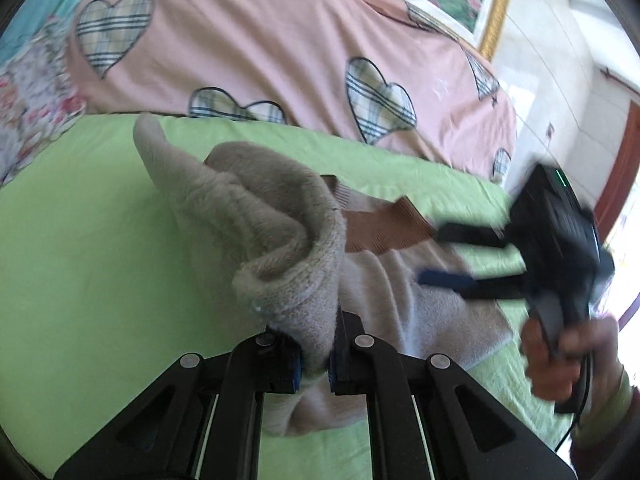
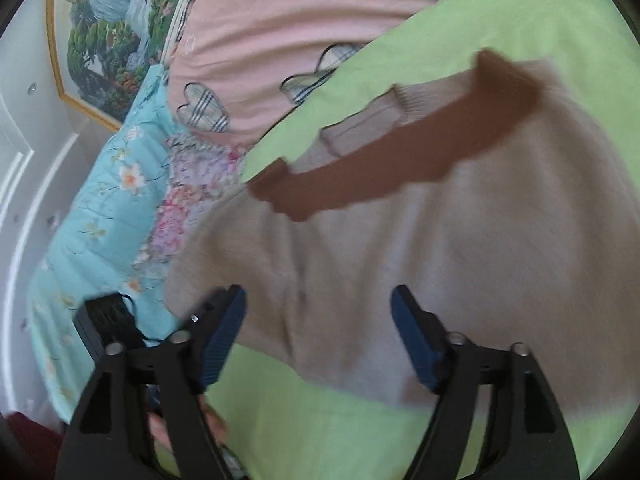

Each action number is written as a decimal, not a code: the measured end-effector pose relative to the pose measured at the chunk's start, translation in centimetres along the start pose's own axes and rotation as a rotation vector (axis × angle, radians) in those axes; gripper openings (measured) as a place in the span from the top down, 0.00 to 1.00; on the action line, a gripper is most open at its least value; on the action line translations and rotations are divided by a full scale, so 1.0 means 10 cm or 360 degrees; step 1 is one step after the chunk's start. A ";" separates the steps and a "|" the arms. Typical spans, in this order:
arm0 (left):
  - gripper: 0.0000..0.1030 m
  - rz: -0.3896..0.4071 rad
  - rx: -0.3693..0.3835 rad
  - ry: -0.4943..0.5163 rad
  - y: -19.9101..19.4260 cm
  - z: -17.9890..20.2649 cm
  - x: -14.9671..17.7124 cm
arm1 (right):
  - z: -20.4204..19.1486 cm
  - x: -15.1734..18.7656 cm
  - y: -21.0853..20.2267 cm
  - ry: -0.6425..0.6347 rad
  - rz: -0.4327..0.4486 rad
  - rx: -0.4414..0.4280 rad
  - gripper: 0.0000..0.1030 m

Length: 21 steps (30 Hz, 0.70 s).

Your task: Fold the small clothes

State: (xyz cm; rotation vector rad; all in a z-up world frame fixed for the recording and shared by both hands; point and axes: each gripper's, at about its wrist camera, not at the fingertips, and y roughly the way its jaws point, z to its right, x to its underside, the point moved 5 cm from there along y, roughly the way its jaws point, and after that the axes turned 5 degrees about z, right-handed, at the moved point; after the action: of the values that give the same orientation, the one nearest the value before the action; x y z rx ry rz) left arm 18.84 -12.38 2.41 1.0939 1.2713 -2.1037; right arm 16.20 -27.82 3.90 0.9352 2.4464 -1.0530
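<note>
A small beige fleece garment (image 1: 276,224) with a brown ribbed band (image 1: 384,228) lies on the green sheet (image 1: 100,260). My left gripper (image 1: 314,368) is shut on a bunched edge of it and lifts that part. My right gripper (image 1: 436,256) is open above the garment's right side, beside the brown band. In the right wrist view the garment (image 2: 440,240) spreads flat beneath my open right gripper (image 2: 318,332), with the brown band (image 2: 384,160) across its far edge.
A pink quilt with plaid hearts (image 1: 260,52) lies along the far side of the bed. A blue floral quilt (image 2: 112,220) is at the left. A framed landscape picture (image 2: 108,36) hangs on the wall. A brown door (image 1: 624,168) stands at the right.
</note>
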 end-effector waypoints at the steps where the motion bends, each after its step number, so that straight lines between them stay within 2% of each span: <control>1: 0.93 -0.0025 -0.0006 0.0038 0.08 0.08 0.01 | -0.05 -0.13 0.15 0.0001 -0.0062 -0.0016 0.19; 7: 0.93 -0.0128 0.0008 0.0168 0.42 0.33 0.11 | -0.36 -0.44 0.93 -0.0070 -0.0466 -0.0156 0.12; 9: 0.93 -0.0150 0.0026 0.0195 0.50 0.36 0.15 | -0.41 -0.49 1.11 -0.0148 -0.0515 -0.0127 0.12; 11: 0.93 -0.0197 0.0029 0.0221 0.59 0.41 0.19 | -0.44 -0.55 1.23 -0.0272 -0.0500 -0.0044 0.15; 12: 0.93 -0.0221 0.0029 0.0235 0.62 0.43 0.20 | -0.43 -0.59 1.28 -0.0327 -0.0484 0.0005 0.36; 13: 0.93 -0.0247 0.0020 0.0259 0.64 0.45 0.20 | -0.41 -0.65 1.30 -0.0330 -0.0486 0.0023 0.72; 14: 0.93 -0.0262 0.0024 0.0271 0.65 0.47 0.17 | -0.34 -0.70 1.33 -0.0290 -0.0488 0.0035 0.82; 17: 0.93 -0.0321 0.0104 0.0243 0.64 0.57 0.03 | -0.27 -0.76 1.18 -0.0289 -0.0436 0.0042 0.84; 21: 0.93 -0.0381 0.0212 0.0278 0.65 0.92 -0.10 | -0.20 -0.92 0.60 -0.0288 -0.0298 0.0056 0.84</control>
State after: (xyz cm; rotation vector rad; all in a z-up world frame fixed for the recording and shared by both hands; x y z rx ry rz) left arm 20.40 -23.55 2.22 1.2603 1.4214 -2.3400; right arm 26.96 -27.34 6.77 0.5997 2.4057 -1.1904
